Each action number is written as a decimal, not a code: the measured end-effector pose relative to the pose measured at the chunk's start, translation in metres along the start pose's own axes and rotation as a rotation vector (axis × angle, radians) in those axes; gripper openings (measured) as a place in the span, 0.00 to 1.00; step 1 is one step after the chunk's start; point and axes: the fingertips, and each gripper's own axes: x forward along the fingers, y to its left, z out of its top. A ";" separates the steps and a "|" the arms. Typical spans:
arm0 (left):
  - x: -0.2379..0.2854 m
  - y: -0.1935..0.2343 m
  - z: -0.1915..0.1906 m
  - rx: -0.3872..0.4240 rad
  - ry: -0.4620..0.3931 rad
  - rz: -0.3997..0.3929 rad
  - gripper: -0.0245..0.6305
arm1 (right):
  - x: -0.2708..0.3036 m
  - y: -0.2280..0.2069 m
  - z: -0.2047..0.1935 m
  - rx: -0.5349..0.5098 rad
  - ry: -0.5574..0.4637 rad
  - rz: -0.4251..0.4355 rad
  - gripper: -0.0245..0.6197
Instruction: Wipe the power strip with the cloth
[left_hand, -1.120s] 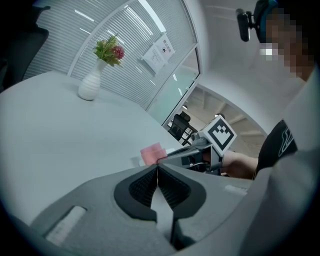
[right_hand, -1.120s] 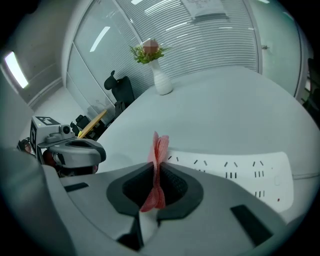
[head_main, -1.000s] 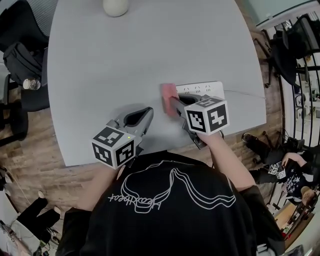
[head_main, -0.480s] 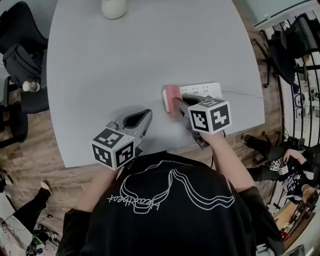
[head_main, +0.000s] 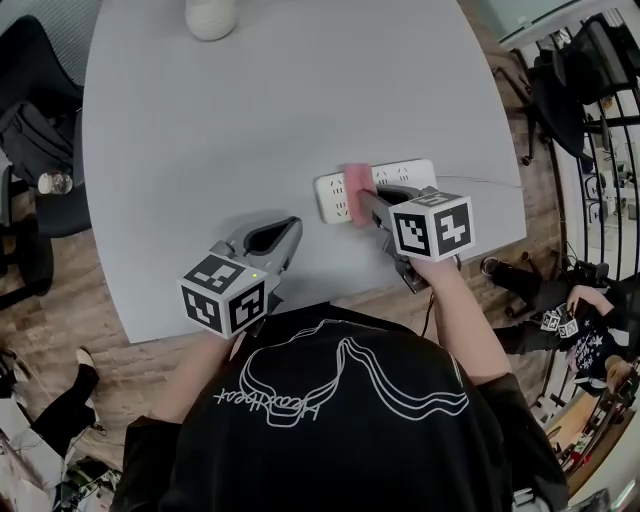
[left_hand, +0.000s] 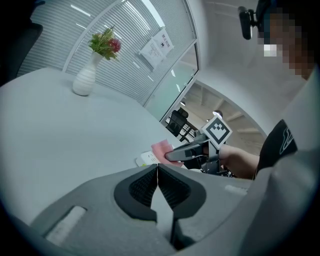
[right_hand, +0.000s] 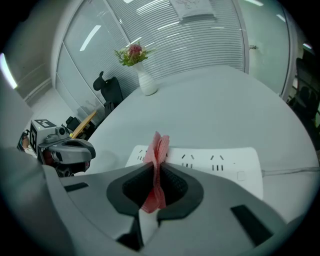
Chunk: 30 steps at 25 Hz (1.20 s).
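Observation:
A white power strip (head_main: 335, 194) lies on the grey table (head_main: 280, 100) near its front right edge; it shows too in the right gripper view (right_hand: 220, 162) and the left gripper view (left_hand: 146, 159). A pink cloth (head_main: 358, 184) rests on the strip's top, about a third along from its left end. My right gripper (head_main: 366, 202) is shut on the cloth (right_hand: 156, 159), which sticks up between the jaws. My left gripper (head_main: 288, 238) sits low over the table to the left, jaws shut (left_hand: 158, 170) with nothing in them.
A white vase (head_main: 210, 18) with flowers (right_hand: 132, 53) stands at the table's far side. The strip's cable (head_main: 490, 182) runs off right. Dark office chairs (head_main: 30, 130) stand left of the table, more chairs (head_main: 580, 80) at right.
My right gripper has slid the pink cloth rightward along the strip, off its left end, which now lies uncovered. The left gripper has stayed put.

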 end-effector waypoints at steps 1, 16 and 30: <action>0.001 0.000 0.000 -0.002 -0.001 -0.004 0.06 | -0.002 -0.003 0.000 0.004 0.000 -0.006 0.10; 0.012 -0.012 0.003 0.008 0.027 -0.041 0.06 | -0.045 -0.063 -0.010 0.111 -0.029 -0.110 0.10; 0.020 -0.012 -0.001 0.012 0.033 -0.060 0.06 | -0.068 -0.118 -0.023 0.144 -0.039 -0.246 0.10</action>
